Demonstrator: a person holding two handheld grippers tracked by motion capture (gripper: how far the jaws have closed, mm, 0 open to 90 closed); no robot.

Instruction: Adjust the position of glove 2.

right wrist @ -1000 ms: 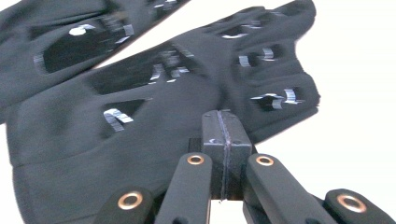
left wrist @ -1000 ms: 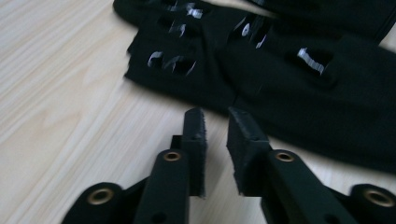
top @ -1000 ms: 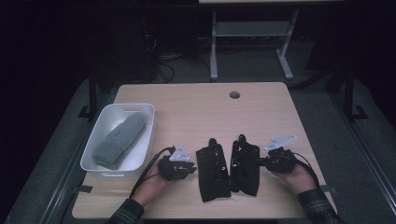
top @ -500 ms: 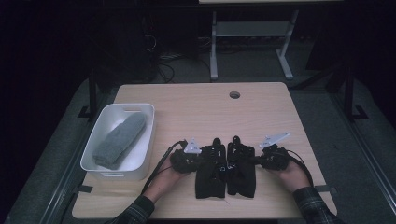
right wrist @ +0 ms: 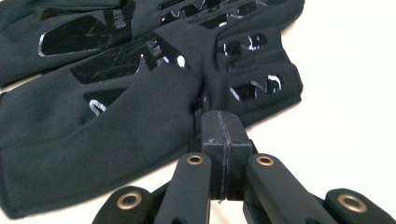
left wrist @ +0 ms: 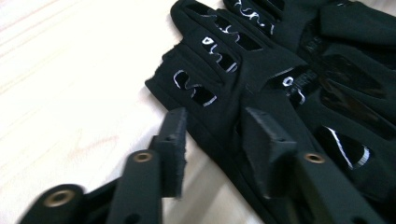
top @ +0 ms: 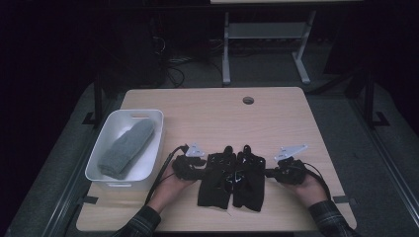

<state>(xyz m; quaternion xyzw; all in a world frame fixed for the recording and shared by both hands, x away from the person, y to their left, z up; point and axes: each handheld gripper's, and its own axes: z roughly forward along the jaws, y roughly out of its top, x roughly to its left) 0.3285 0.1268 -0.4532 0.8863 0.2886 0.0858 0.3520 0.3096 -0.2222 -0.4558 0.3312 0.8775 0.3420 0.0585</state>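
Two black gloves lie side by side, touching, near the front edge of the wood counter (top: 207,113), fingers pointing away from the person. Left glove (top: 216,180) w/ the left claw (top: 197,165) at its outer edge; right glove (top: 249,180) w/ the right claw (top: 269,173) at its outer edge.

Left gripper view: left claw (left wrist: 212,140) has its jaws apart, one jaw over bare counter (left wrist: 56,93) just beside the glove edge, the other resting on top of the left glove (left wrist: 280,88). Nothing pinched between them. Glossy patches & white squiggle marks run along the glove fingers.

Right gripper view: right claw (right wrist: 223,140) has its jaws pressed together, pads meeting w/ only a thin seam between. Tips sit against the right glove (right wrist: 140,112) where the thumb part meets the palm; can't tell whether fabric is caught in the seam. Pale counter (right wrist: 355,93) to one side.

High view: white bin (top: 150,163) on the counter's left side, near the left hand (top: 170,180), holds a grey folded cloth (top: 126,148) lying lengthwise. Right hand (top: 306,185) rests near the front right. Small round hole (top: 248,100) in the counter toward the far edge. Plaid sleeves at the bottom.
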